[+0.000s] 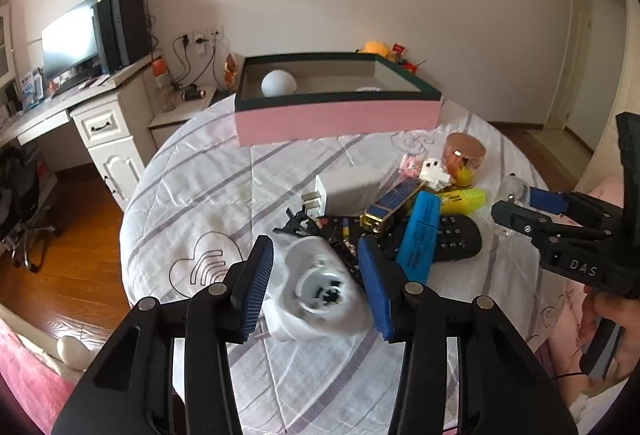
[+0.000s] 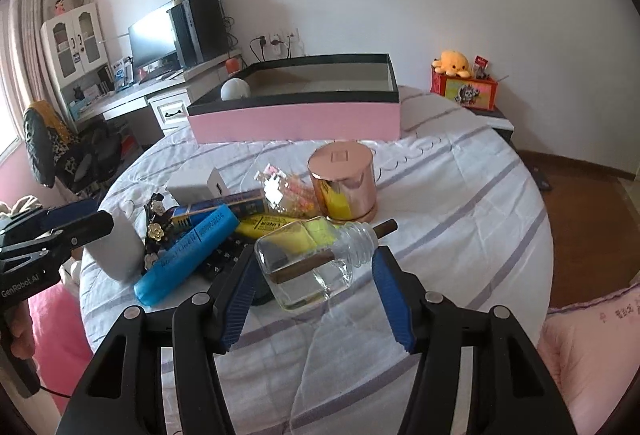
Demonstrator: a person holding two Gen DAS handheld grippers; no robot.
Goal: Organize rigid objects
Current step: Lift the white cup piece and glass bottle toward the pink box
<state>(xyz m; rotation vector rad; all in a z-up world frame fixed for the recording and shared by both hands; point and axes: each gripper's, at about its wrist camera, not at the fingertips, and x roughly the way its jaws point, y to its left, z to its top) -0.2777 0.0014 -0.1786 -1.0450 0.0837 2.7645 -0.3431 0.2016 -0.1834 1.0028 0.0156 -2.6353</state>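
A pile of small objects lies on the round white-clothed table [image 1: 192,195]. My left gripper [image 1: 316,267] is open, with its blue pads on either side of a white plastic lamp-like piece [image 1: 320,287], which lies on the cloth. My right gripper [image 2: 314,277] is open around a clear glass bottle [image 2: 308,267] with a brown stick in its neck, lying on its side. The pile holds a blue highlighter [image 1: 420,235], a yellow highlighter [image 1: 464,199], a white charger [image 1: 348,191], a black remote [image 1: 456,239] and a rose-gold candle jar [image 2: 343,183].
A pink box with a dark rim [image 1: 340,115] stands open at the table's far side, with a white ball [image 1: 279,83] inside. A desk with a monitor [image 1: 70,39] is at the left. A nightstand with a yellow plush toy [image 2: 454,63] stands at the right.
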